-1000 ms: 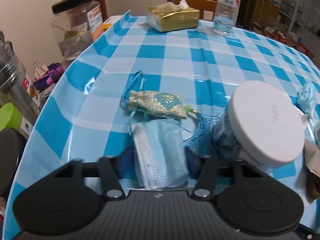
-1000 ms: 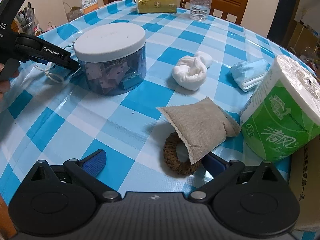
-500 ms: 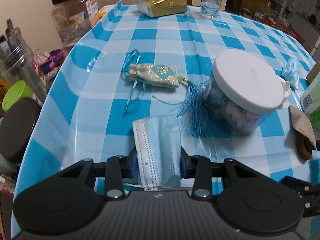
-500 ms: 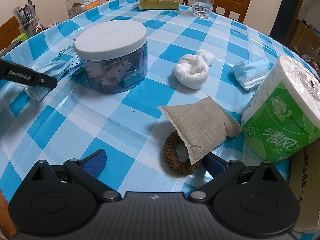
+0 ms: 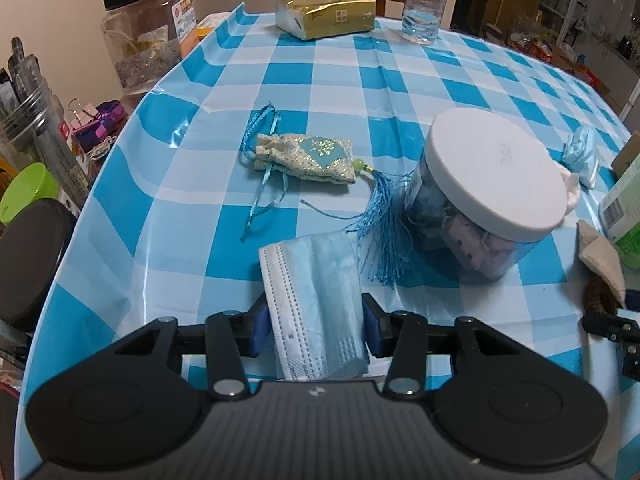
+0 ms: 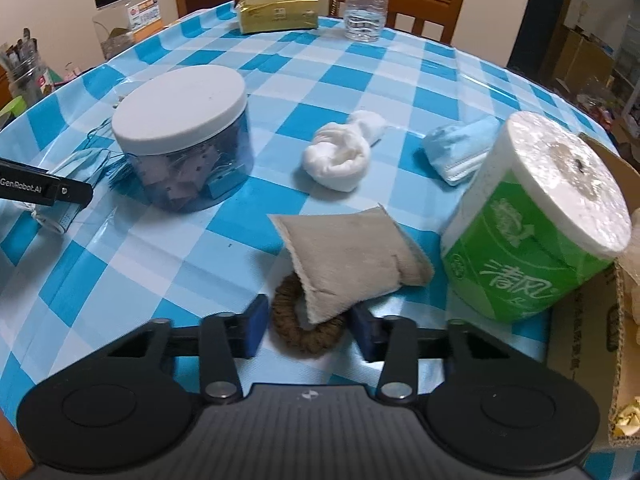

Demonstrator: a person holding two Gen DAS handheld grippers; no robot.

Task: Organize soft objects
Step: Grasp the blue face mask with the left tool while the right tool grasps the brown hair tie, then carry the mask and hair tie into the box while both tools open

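Left wrist view: left gripper [image 5: 314, 322] pinches the face mask [image 5: 316, 300] between its fingers, ready to carry. Right gripper [image 6: 306, 326], part-closed, brackets the brown hair tie [image 6: 298, 334]; squeezing looks next.

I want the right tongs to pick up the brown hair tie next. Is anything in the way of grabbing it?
Yes. A grey pouch lies over the far part of the hair tie, between the open right tongs. The near part of the ring is bare, but closing there may pinch the pouch's corner too.
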